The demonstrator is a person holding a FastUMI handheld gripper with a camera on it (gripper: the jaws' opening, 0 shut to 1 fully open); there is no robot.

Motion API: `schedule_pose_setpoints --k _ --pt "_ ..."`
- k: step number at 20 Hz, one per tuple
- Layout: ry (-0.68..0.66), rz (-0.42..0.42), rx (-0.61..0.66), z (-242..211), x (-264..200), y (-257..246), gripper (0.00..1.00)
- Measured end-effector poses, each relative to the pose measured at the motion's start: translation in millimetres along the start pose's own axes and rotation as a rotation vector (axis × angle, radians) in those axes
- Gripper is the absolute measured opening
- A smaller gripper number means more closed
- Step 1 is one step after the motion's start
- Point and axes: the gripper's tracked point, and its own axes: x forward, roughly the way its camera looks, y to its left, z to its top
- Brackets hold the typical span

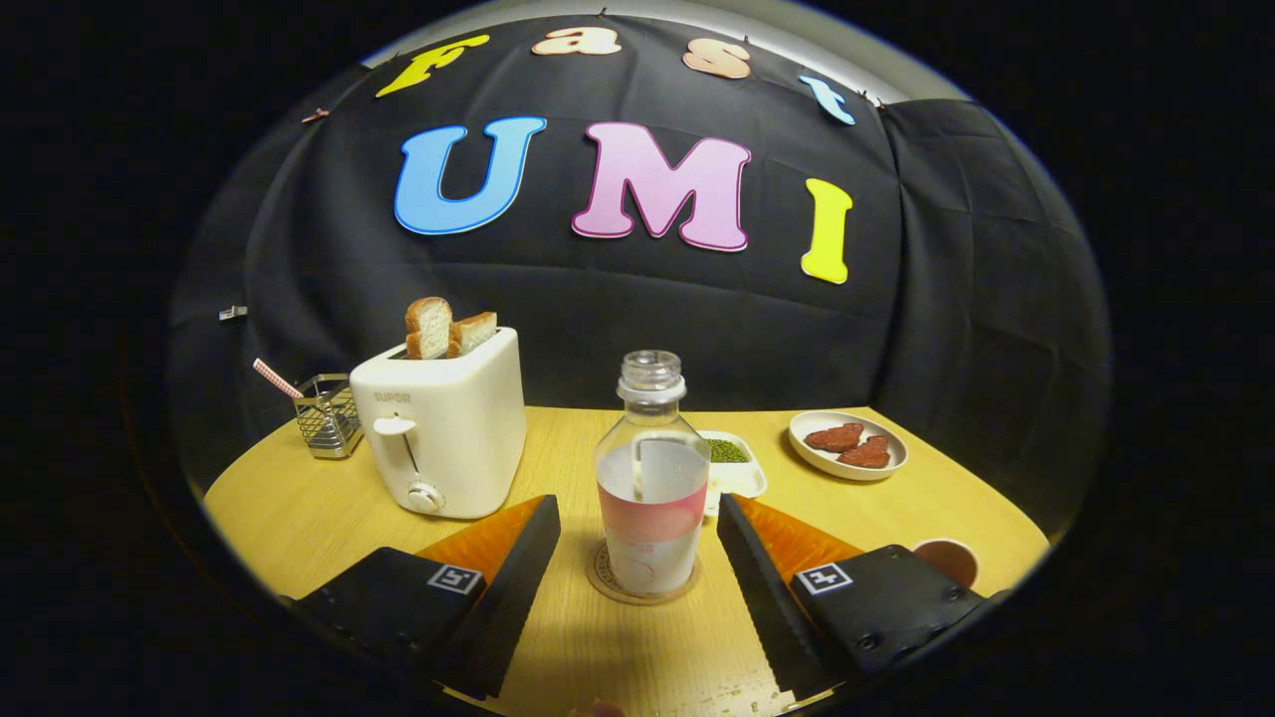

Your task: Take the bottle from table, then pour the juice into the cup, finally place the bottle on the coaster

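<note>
So right now the bottle (651, 478) is standing upright on the round coaster (605, 583), smack in the middle of the wooden worktop (299, 518). It's a clear bottle with no cap on, a pinkish band around the lower half, and you can see a liquid line a bit above that band. The tongs (637, 518) are spread wide apart, one finger on each side of the bottle, and neither one is touching it, there's a clear gap of worktop showing on both sides. The bottle sits just ahead of the fingertips, pretty much centred between them. The cup (948, 560) is off to the right, just beside the right finger, partly hidden by it, and it looks dark inside. Behind the bottle there's a small white tray (742, 478) with some green stuff in it, partly hidden by the bottle. Further right and back is a white plate (847, 446) with two reddish-brown pieces on it. Left of the bottle is a white toaster (443, 433) with two slices of bread (448, 329) sticking out the top, and beyond that, near the worktop's far left edge, a little wire basket (329, 415) with a striped straw-looking thing poking out of it.
</note>
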Motion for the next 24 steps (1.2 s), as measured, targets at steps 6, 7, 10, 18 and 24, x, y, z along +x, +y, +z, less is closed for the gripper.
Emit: schedule_pose_setpoints --k 6,7,10,18,24 --pt "-0.024 -0.056 0.028 29 -50 -28 0.98" --pt "-0.032 -0.064 0.026 34 -61 -31 0.98" --pt "-0.062 -0.054 0.056 59 -97 -30 0.98" --pt "-0.151 0.042 0.036 128 -197 -11 0.97" --pt "-0.13 0.148 -0.039 118 -258 -41 0.98"
